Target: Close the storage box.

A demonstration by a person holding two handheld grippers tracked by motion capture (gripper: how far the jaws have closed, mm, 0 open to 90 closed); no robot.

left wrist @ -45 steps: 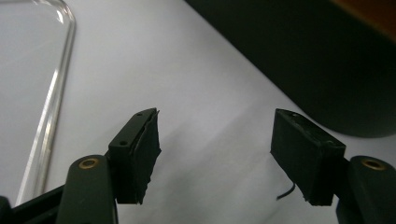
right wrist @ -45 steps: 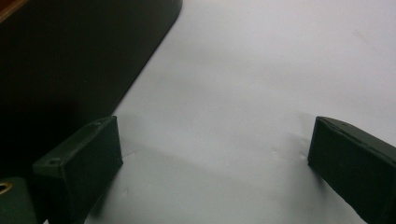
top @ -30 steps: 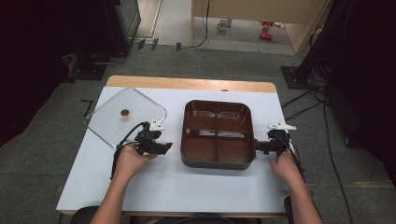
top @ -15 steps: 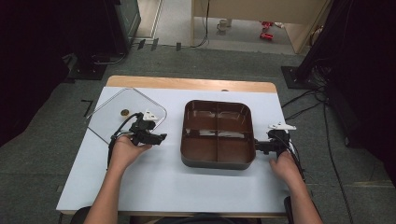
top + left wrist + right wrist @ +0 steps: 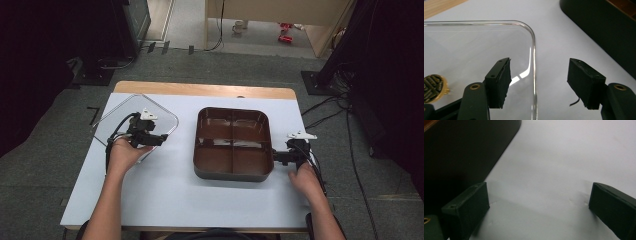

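A brown tray (image 5: 232,170) with four compartments sits mid-table, all of them bare. To its left a clear lid (image 5: 157,114) lies flat. My left gripper (image 5: 161,139) hovers over the lid's near right part, open. In the left gripper view (image 5: 539,65) the lid's rounded rim (image 5: 533,50) runs between the jaws, untouched by either pad, and a gold knob (image 5: 432,85) shows at the left. My right gripper (image 5: 276,157) is open beside the tray's right wall. In its own view (image 5: 539,190) there is only white tabletop between the jaws, with the dark tray wall (image 5: 461,152) on the left.
The white tabletop (image 5: 165,195) has a wooden strip (image 5: 200,90) along its far edge. Grey floor with cables and dark stands surrounds the table. The tray's dark outer wall (image 5: 604,30) lies ahead and right of the left jaws.
My left hand has drawn away from the tray, moving left and farther back until the gripper is over the clear lid. The right hand has stayed put.
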